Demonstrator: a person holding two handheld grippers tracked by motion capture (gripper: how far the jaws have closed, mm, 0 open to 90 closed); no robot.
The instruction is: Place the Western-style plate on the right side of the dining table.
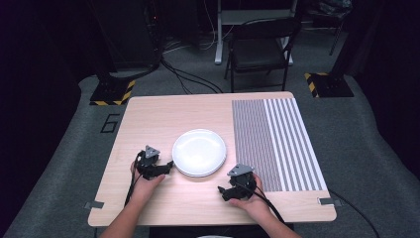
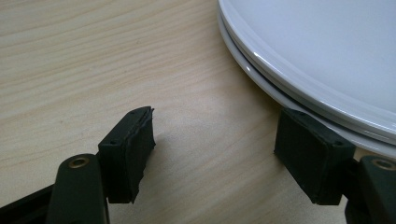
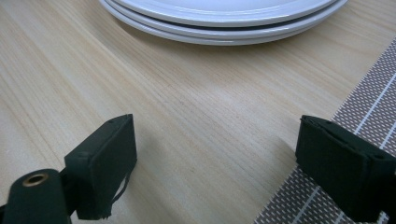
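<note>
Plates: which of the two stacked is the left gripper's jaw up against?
The lower plate; its rim juts out beneath the upper plate, meeting the open left gripper.

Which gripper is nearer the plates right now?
Left. The left gripper sits at the plates' near-left rim; the right gripper waits apart, nearer the person.
</note>
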